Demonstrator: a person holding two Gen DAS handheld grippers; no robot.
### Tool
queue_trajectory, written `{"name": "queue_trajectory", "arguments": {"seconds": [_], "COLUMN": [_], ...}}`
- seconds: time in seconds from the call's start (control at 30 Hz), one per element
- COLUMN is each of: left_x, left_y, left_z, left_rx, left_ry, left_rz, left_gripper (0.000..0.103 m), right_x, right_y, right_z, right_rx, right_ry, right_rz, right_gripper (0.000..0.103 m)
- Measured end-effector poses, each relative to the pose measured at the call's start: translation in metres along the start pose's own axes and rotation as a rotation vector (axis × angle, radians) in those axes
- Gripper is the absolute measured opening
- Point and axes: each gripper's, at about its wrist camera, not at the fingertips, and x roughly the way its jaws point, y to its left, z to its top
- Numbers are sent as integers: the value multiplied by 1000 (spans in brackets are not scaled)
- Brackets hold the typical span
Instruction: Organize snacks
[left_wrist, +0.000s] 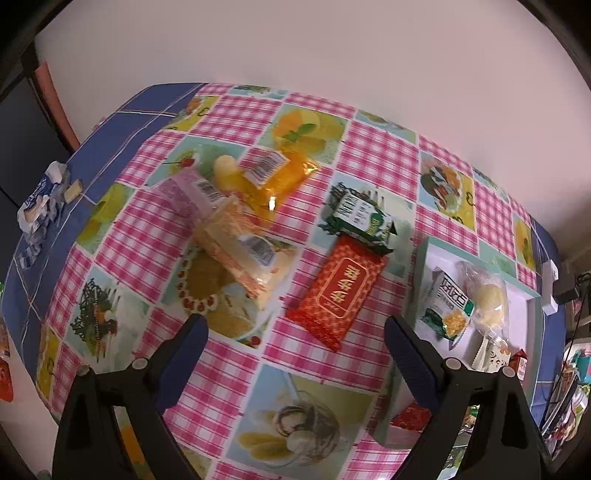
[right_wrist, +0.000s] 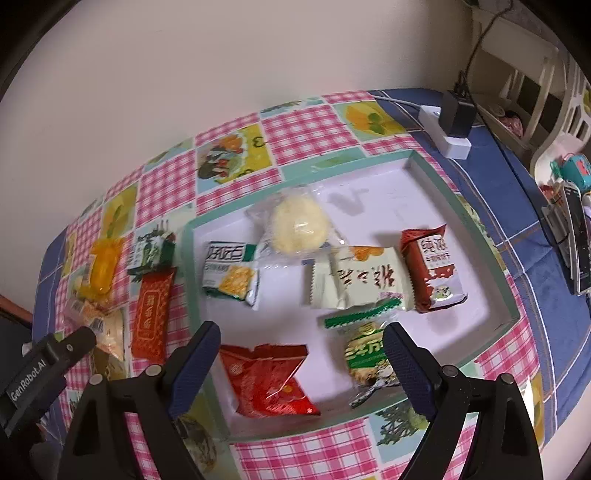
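Note:
Loose snacks lie on the checked tablecloth (left_wrist: 236, 122): a red packet (left_wrist: 338, 291), a dark green packet (left_wrist: 360, 218), an orange packet (left_wrist: 277, 177), a pink packet (left_wrist: 188, 192) and a clear cake packet (left_wrist: 240, 251). My left gripper (left_wrist: 295, 325) hangs open above them, holding nothing. To the right stands a white tray with a green rim (right_wrist: 476, 236). It holds a round bun (right_wrist: 297, 225), a cracker packet (right_wrist: 231, 275), a cream packet (right_wrist: 362, 278), a brown packet (right_wrist: 432, 267), a green packet (right_wrist: 367, 354) and a red foil packet (right_wrist: 269, 376). My right gripper (right_wrist: 301, 330) is open over the tray's near side and holds nothing.
A white power strip with a black adapter (right_wrist: 448, 125) lies behind the tray. A dark phone-like object (right_wrist: 578, 240) sits at the table's right edge. A crumpled blue-white wrapper (left_wrist: 40, 199) lies at the far left. A white wall backs the table.

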Motion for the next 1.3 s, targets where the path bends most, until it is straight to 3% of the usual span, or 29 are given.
{"name": "queue_trajectory", "arguments": {"seconds": [0.13,0.8,1.3], "left_x": [-6,-24,3], "left_y": [17,89,130], "left_z": [3,21,22], "left_rx": [-26,-157,-204], "left_ry": [-5,-35,50], "left_rz": [6,29,91], "left_gripper": [96,97,97], "right_x": [-2,-7,21], "right_y": [14,75,105], "right_z": [-5,-22,-33], "right_rx": [-37,-162,-186], "right_ry": [-8,2,71], "right_rz": [6,90,155], "right_gripper": [103,103,103]}}
